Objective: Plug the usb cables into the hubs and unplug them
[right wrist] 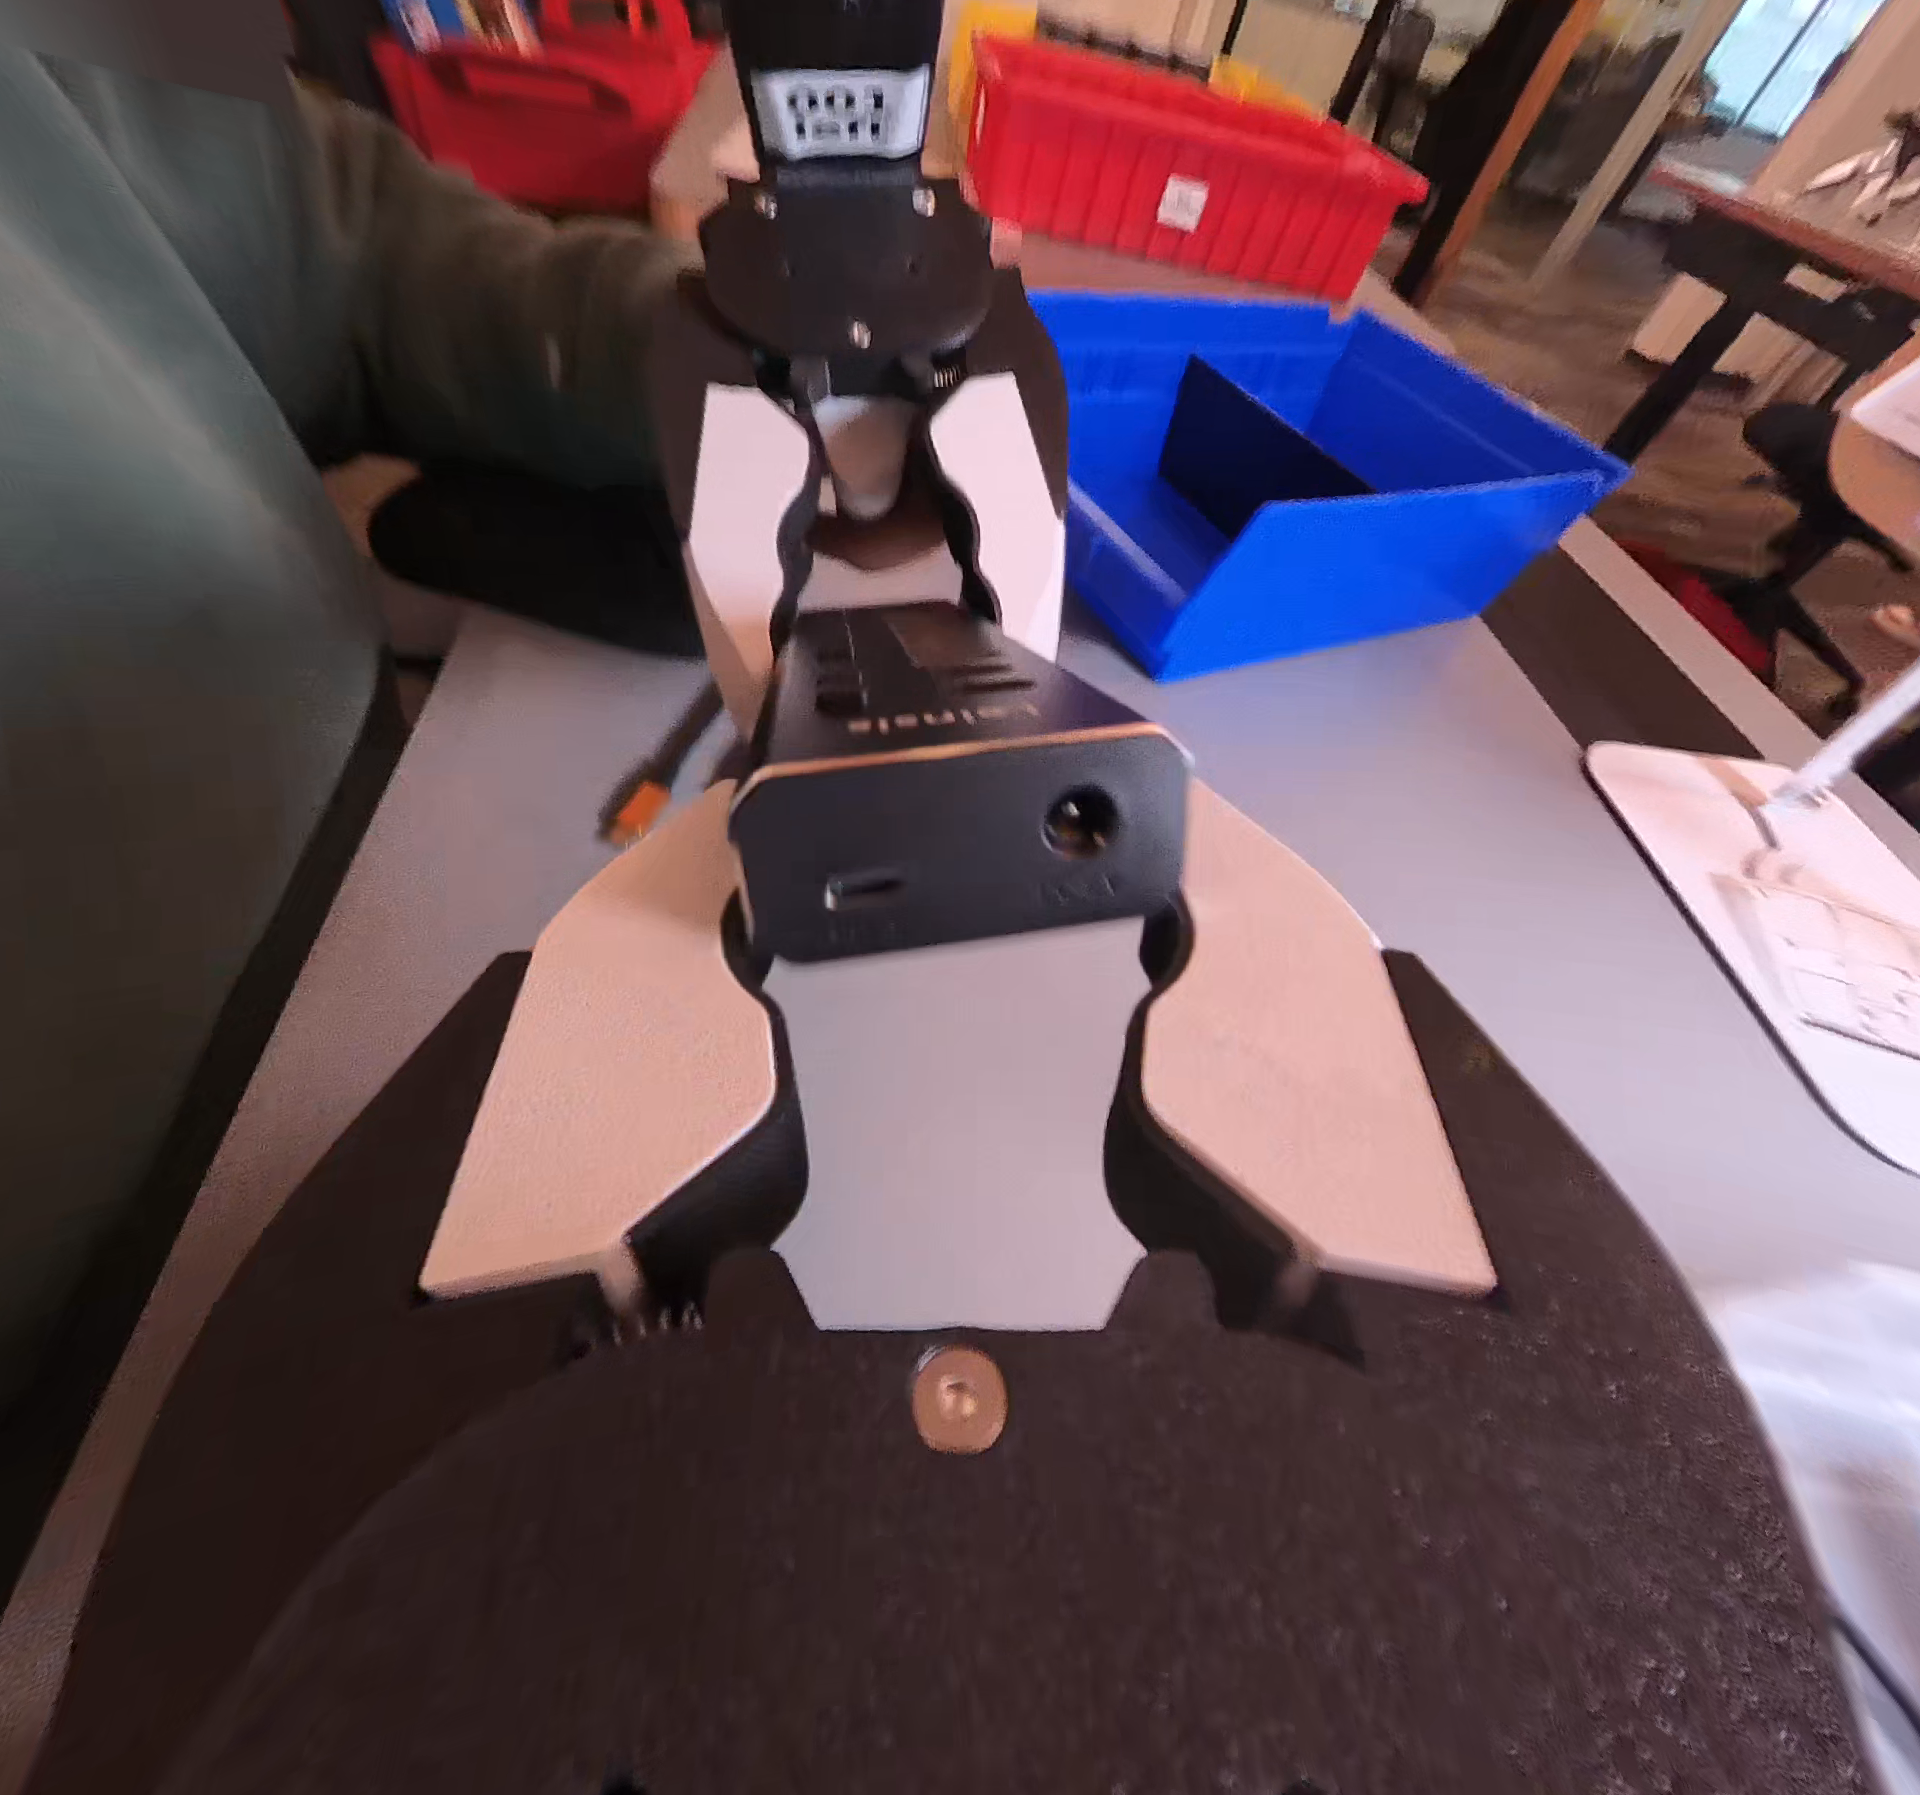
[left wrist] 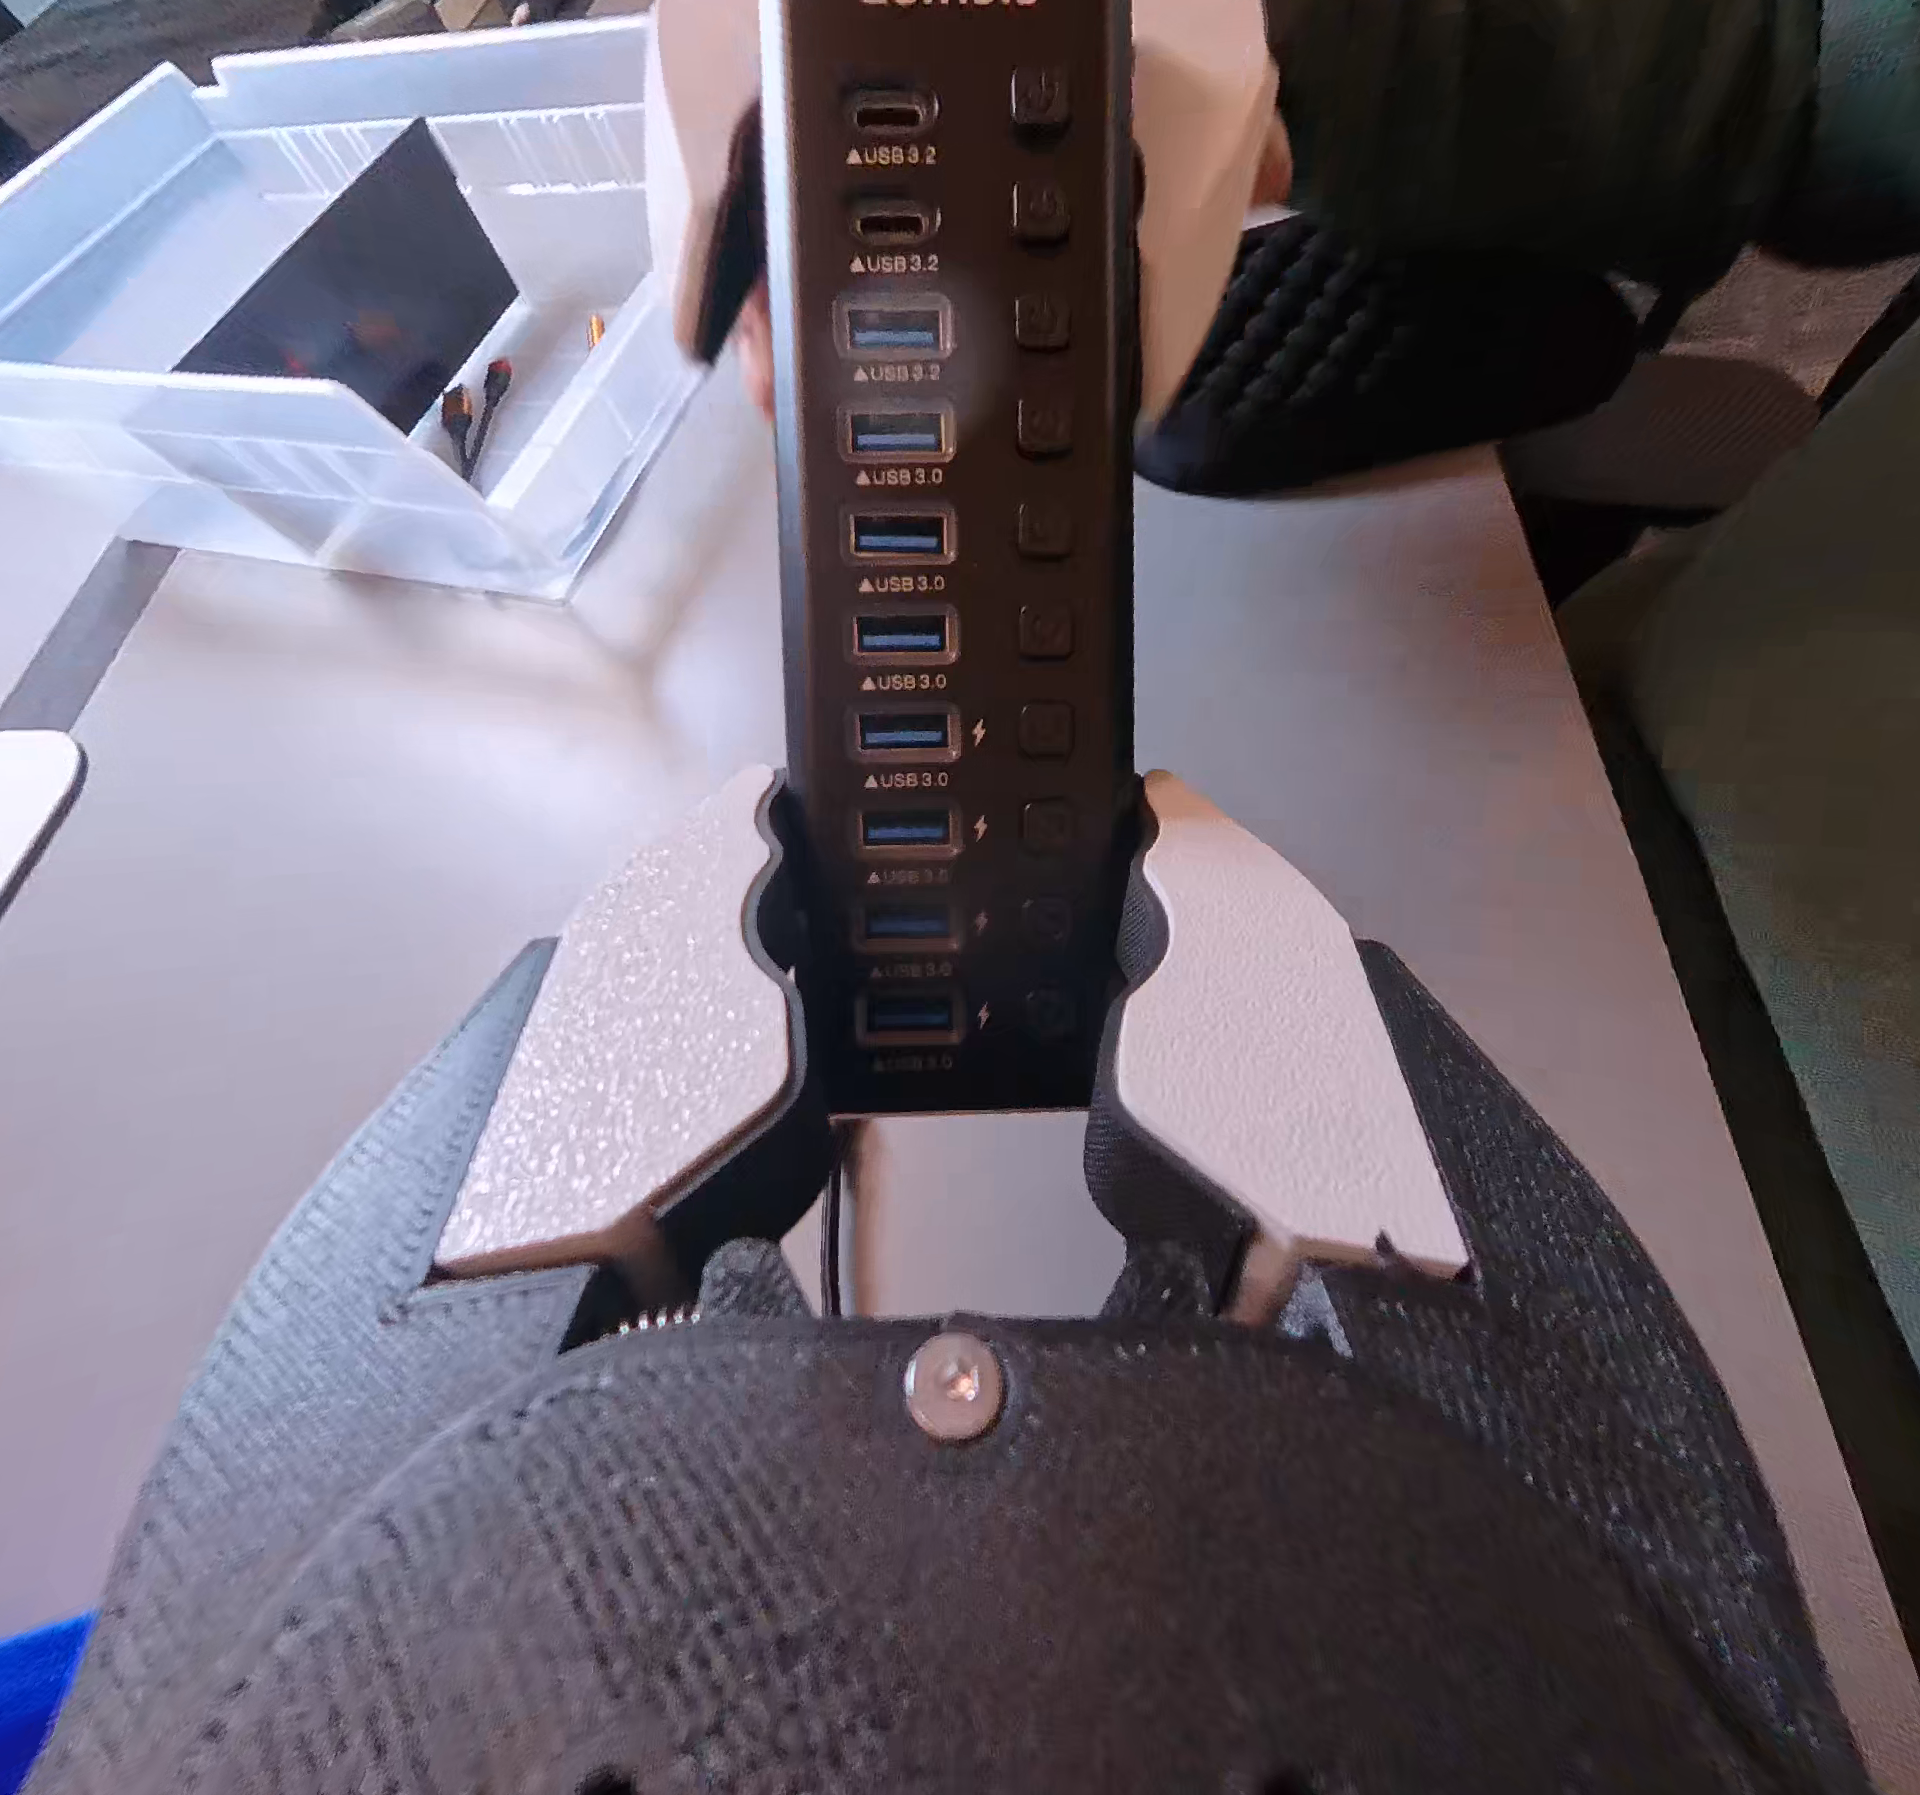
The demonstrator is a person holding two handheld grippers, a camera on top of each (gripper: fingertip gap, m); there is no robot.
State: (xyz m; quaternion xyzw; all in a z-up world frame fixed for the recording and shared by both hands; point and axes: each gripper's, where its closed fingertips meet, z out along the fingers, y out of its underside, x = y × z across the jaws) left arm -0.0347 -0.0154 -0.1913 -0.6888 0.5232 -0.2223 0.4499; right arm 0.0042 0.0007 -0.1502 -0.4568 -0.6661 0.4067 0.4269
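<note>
long black multi-port USB hub [left wrist: 951,519] above grey tabletop [left wrist: 364,810] | left tongs [left wrist: 956,904] clamp its near end | right tongs [right wrist: 956,904] open around far end, contact unclear | blue plastic bin [right wrist: 1351,498] near

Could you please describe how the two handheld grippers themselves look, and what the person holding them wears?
Both the left gripper and the right gripper have a black, rough-textured body with a silver screw in the middle. Their jaws carry white angular plates with wavy black inner edges. The right view shows a white patterned marker tag on the left gripper. The person wears a dark green sleeve.
</note>
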